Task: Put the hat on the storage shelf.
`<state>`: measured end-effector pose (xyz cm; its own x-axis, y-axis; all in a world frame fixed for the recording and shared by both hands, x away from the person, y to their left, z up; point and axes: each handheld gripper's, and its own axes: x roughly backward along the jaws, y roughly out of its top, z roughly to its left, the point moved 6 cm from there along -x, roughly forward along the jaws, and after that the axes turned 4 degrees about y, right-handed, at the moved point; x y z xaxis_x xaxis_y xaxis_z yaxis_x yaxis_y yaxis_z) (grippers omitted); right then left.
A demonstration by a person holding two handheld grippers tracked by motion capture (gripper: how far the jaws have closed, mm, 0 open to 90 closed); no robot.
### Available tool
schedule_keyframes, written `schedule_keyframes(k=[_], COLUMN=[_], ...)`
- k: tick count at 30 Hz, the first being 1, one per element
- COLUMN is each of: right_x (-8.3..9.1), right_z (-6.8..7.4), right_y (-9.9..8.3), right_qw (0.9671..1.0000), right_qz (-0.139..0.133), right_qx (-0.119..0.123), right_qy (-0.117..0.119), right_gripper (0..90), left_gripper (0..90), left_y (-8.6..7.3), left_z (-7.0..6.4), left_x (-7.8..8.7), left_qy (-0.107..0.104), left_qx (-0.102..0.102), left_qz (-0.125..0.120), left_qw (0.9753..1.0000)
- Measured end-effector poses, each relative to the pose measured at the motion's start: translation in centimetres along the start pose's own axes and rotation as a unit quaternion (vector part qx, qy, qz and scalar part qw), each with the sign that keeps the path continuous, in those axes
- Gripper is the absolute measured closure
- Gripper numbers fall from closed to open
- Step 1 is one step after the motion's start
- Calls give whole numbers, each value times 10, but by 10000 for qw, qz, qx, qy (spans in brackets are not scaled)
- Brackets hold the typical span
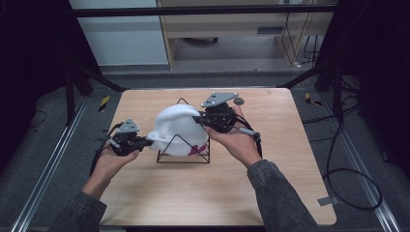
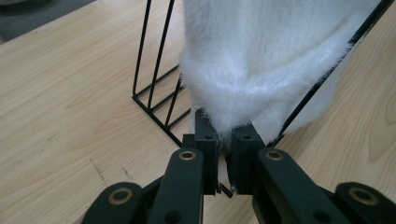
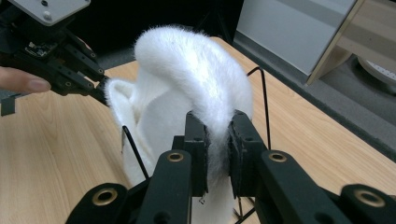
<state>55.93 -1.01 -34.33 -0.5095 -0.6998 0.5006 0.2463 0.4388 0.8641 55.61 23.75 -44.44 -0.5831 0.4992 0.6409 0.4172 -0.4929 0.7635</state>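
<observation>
Stretching a fluffy hat over a wire stand: where it may snag

Stretching is the risk here. The white furry hat [image 1: 178, 129] sits draped over the black wire stand [image 1: 183, 155] near the middle of the worktop [image 1: 270, 193], a little toward its far edge. The left claw [image 1: 148, 140] is pinching the hat's lower brim, jaws pressed onto the fur just beside a wire of the stand. The right claw [image 1: 198, 118] is pinching the opposite rim, higher up.

Likely trouble, as I judge it:
- pulling the two claws apart could drag the light stand across the worktop or tip it;
- fur could catch on a wire corner;
- the thin pinch on fluffy fabric could slip free, leaving the hat lopsided.
</observation>
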Motion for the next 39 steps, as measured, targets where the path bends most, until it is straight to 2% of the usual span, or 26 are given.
schedule_keyframes(k=[14,31,39], right_x=[-12,-22,-21], right_z=[9,18,20], right_y=[-7,-23,-24], right_qw=[9998,9987,9989], right_qz=[152,413,396], right_qx=[-9,-34,18], right_qy=[150,294,254], right_gripper=[782,741,728], left_gripper=[838,837,836], left_y=[-17,-34,-38], left_z=[-2,-2,-1], left_x=[-10,-23,-25], left_qy=[-63,-68,-61], left_qx=[144,133,115], left_qz=[92,232,257], left_qw=[9998,9996,9996])
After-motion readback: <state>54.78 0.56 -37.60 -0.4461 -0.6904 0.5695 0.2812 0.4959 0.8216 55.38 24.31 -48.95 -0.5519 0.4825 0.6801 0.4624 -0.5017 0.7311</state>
